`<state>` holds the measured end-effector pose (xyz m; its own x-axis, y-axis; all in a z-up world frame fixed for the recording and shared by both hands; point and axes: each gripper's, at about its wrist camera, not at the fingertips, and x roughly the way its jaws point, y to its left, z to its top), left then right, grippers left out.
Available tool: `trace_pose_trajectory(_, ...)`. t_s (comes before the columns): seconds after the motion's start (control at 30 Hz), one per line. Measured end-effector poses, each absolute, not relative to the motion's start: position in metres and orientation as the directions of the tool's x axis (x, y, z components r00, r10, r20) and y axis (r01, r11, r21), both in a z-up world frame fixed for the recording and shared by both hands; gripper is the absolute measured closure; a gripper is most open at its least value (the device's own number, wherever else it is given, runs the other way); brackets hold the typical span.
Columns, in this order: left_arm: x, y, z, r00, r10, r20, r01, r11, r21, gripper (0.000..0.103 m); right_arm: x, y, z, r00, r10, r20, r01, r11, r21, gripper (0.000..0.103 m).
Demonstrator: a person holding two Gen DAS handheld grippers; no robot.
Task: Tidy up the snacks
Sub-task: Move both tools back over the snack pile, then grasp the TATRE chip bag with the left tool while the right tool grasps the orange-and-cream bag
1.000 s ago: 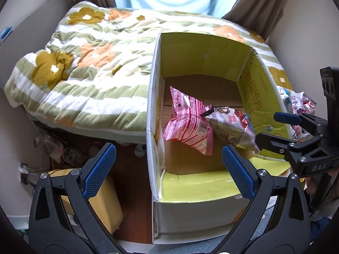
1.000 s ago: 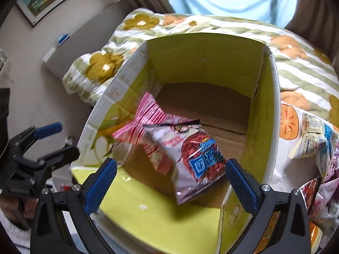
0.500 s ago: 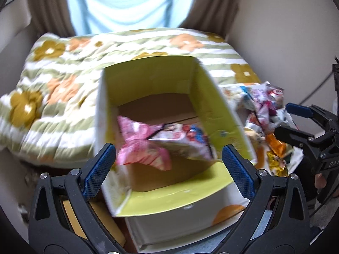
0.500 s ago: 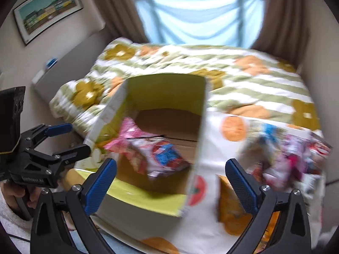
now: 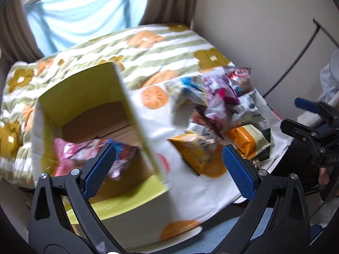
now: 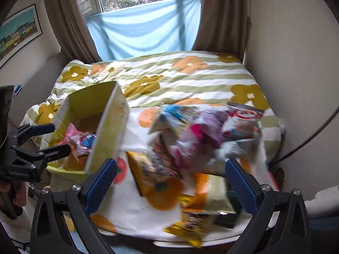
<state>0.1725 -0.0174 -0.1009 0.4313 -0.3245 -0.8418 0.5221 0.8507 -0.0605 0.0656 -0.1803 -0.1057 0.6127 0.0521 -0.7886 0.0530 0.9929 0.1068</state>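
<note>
An open cardboard box (image 5: 131, 114) with yellow-green inner walls stands on the bed at the left; it also shows in the right wrist view (image 6: 110, 131). A pink packet (image 5: 63, 150) and a red-and-blue packet (image 6: 84, 141) lie inside it. A heap of snack packets (image 5: 214, 110) lies on a white cloth to the box's right, also in the right wrist view (image 6: 190, 139). My left gripper (image 5: 167, 169) is open and empty in front of the box's right wall. My right gripper (image 6: 171, 180) is open and empty in front of the heap.
A quilt (image 6: 169, 80) with green stripes and flowers covers the bed up to the window. A wall (image 6: 296, 63) runs close on the right, with a black cable (image 6: 307, 137) against it. An orange packet (image 5: 199, 154) lies nearest the box.
Both grippers have swung right and pulled back from over the box; the snack heap has come into view. The two packets stay in the box. Both grippers stay open.
</note>
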Motion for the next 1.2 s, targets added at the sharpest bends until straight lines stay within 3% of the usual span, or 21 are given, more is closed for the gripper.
trace_pose_trajectory(0.27, 0.169, -0.107, -0.145, 0.338, -0.204, -0.919, 0.554, 0.832, 0.019, 0.003, 0.046, -0.244, -0.138, 0.546, 0.046, -0.837, 0.055, 0.994, 0.091, 0.001)
trace_pose_trajectory(0.67, 0.19, -0.155, -0.213, 0.266, 0.065, -0.962, 0.667, 0.708, 0.232, 0.003, 0.049, -0.283, -0.19, 0.466, 0.119, -0.877, 0.063, 0.984, 0.168, 0.001)
trace_pose_trajectory(1.2, 0.207, -0.175, -0.266, 0.154, 0.12, -0.981, 0.749, 0.633, 0.195, 0.004, 0.076, -0.235, -0.235, 0.41, -0.027, -0.912, 0.143, 0.989, 0.036, 0.002)
